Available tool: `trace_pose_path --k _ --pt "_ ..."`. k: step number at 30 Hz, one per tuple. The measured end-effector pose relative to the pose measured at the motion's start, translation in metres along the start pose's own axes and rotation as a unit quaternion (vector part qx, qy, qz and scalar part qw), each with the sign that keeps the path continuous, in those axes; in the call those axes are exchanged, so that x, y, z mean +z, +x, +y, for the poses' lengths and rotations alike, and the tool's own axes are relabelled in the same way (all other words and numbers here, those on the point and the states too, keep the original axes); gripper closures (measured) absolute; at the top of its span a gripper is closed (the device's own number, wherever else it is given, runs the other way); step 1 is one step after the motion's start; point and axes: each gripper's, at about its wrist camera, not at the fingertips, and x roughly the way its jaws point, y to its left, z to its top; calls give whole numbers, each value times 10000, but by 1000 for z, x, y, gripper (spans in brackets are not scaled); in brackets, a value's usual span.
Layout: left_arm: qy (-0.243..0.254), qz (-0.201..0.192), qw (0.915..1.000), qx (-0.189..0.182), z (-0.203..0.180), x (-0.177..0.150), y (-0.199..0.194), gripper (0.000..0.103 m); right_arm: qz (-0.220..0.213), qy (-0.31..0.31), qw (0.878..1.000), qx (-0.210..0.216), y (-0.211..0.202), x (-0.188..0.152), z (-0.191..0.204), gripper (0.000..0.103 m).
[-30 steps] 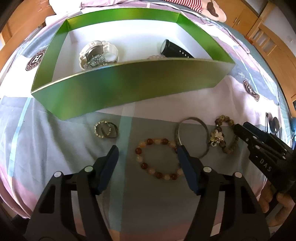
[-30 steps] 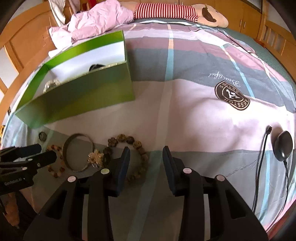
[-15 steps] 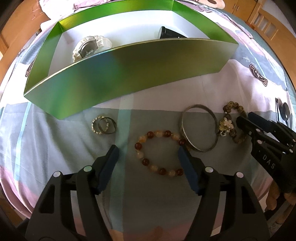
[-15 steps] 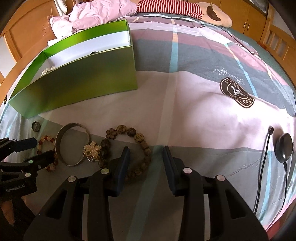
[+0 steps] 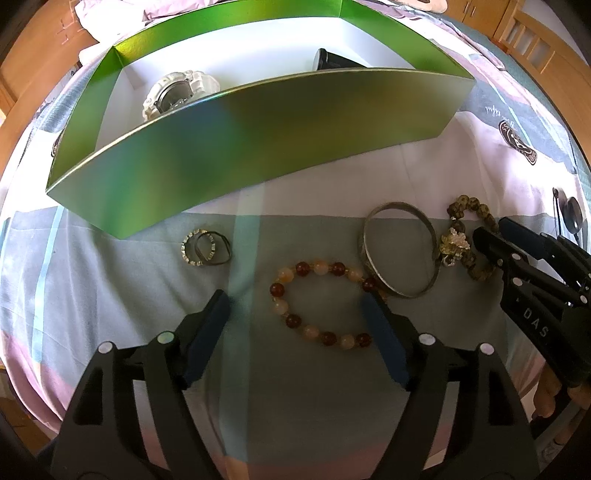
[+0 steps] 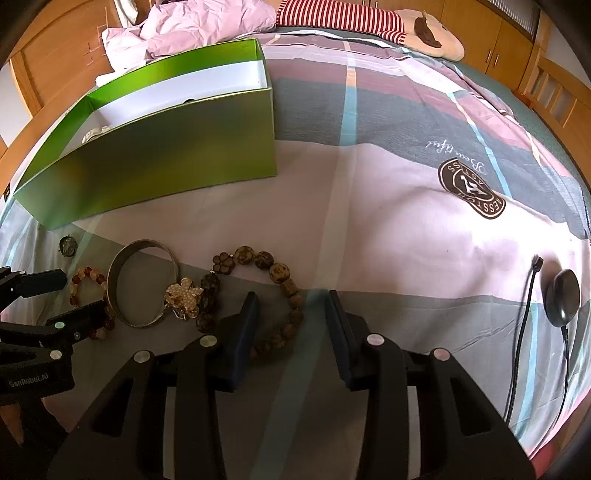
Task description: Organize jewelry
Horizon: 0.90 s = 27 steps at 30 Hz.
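Observation:
A green box [image 5: 258,136] with a white inside stands on the bed; it holds a white watch [image 5: 177,92] and a black watch [image 5: 332,61]. In front of it lie small rings [image 5: 205,246], a red and cream bead bracelet [image 5: 317,302], a metal bangle [image 5: 400,249], a gold flower brooch [image 5: 454,245] and a brown wooden bead bracelet [image 6: 273,291]. My left gripper [image 5: 295,314] is open, low over the bead bracelet, its fingers on either side. My right gripper [image 6: 290,314] is open over the near part of the wooden bracelet.
The bed has a plaid sheet with a brown logo patch [image 6: 471,192]. A black cable with a round puck [image 6: 561,297] lies at the right. Crumpled pink bedding [image 6: 192,26] and a striped soft toy [image 6: 369,18] lie behind the box. Wooden bed frame surrounds.
Both grippers have moved lower and closer to the jewelry. The left one now straddles the bead bracelet; the right one has closed in on the wooden bracelet. Both stay open.

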Motion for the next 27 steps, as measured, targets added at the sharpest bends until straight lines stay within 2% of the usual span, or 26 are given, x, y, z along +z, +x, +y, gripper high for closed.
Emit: trace_pose_path --k 10,15,22,23,26,27 --pt "15 1 10000 45 1 2 2 23 -30 -43 10000 -46 -1 -1 2 63" --pt "31 -35 10000 58 1 2 1 29 -49 -91 9999 -76 -1 -1 4 63" --pt "13 -50 10000 47 1 1 -1 30 -50 -87 9999 -75 -1 -1 3 63" --pt "10 -57 10000 41 1 1 -2 31 -52 -94 9999 -75 -1 -1 3 63" --pt "-24 -108 9999 40 2 1 -4 43 -66 -87 9999 -75 -1 -1 3 63" --pt "-52 -128 9999 32 3 1 -4 50 -77 -98 9999 -82 -2 -2 3 63"
